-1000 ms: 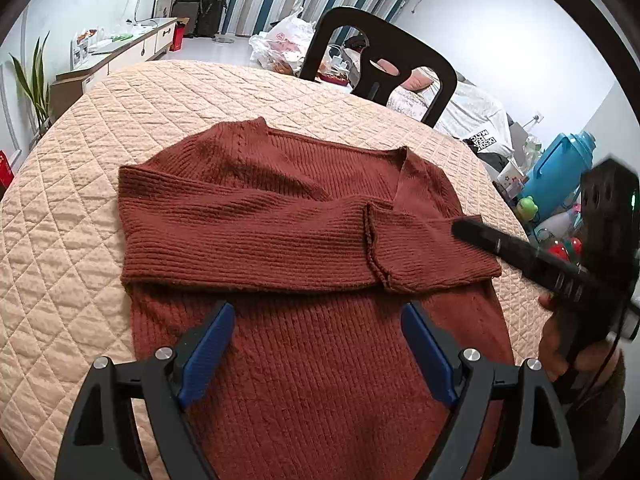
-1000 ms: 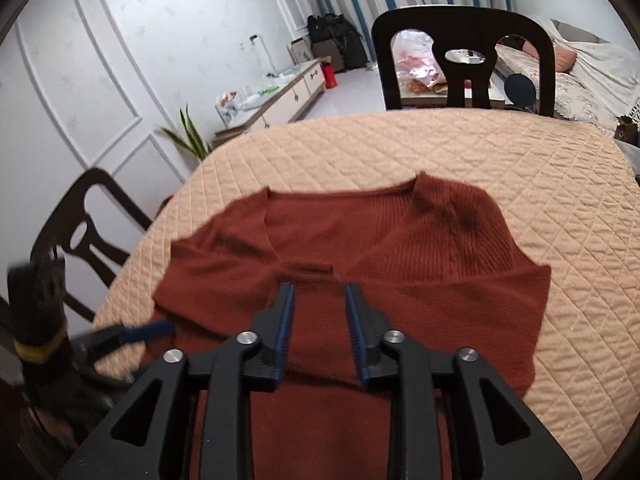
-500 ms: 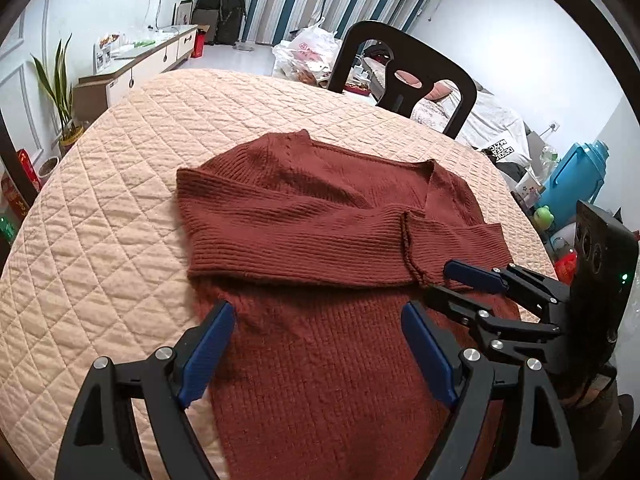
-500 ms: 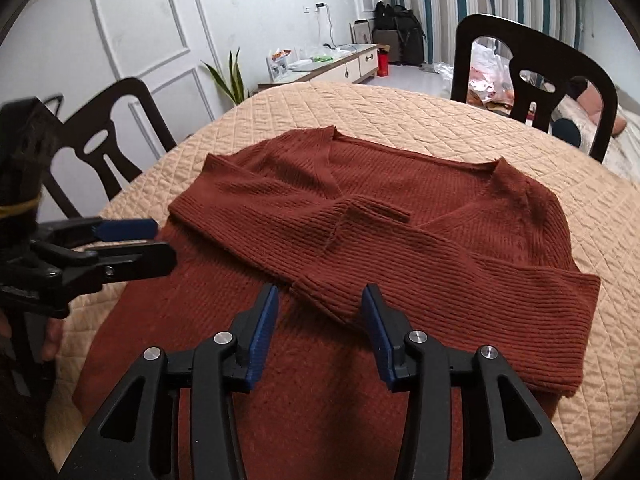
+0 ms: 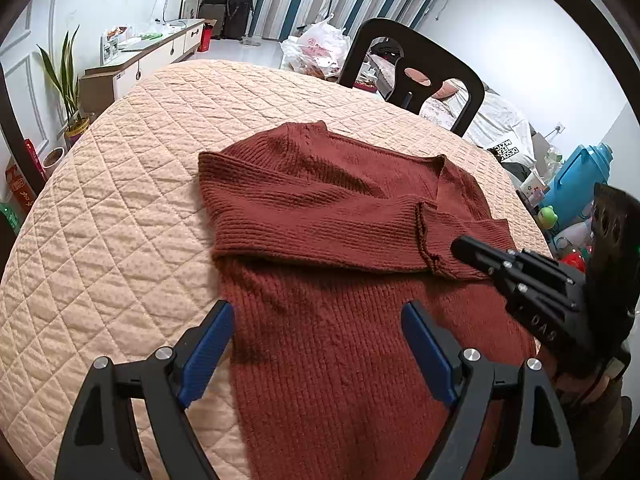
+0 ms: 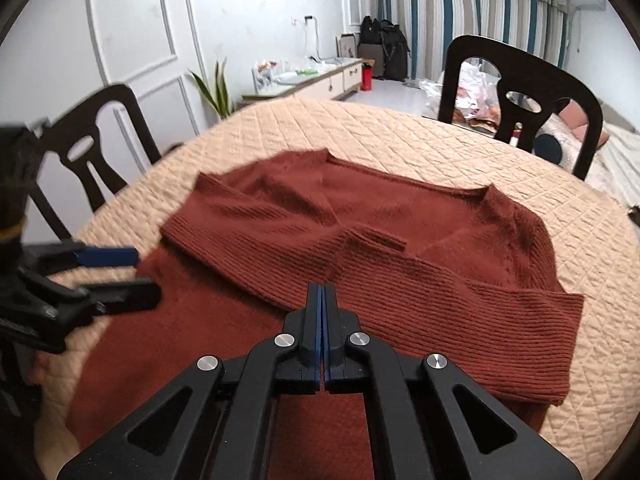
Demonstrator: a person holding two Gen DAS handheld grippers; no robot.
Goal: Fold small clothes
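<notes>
A round table under a peach quilted cover (image 5: 120, 208) fills the room's middle, and a rust-red knit sweater (image 5: 340, 340) lies flat on it, both sleeves crossed over the chest. The left gripper (image 5: 316, 344) hovers over the hem, spread wide and empty. The right gripper (image 6: 322, 300) has its blue pads pressed together above the sleeves, holding nothing.

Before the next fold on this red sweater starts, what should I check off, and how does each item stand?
1. Sleeves folded across the chest of the sweater: ok, both lie crossed.
2. Left gripper open, ready to grasp: ok, jaws wide apart.
3. Right gripper holding fabric: cannot tell; jaws shut just above the sleeve.
4. Hem reachable: cannot tell, it runs below both views.
5. Sweater fully on the quilted table cover: cannot tell, the lower part is hidden.
</notes>
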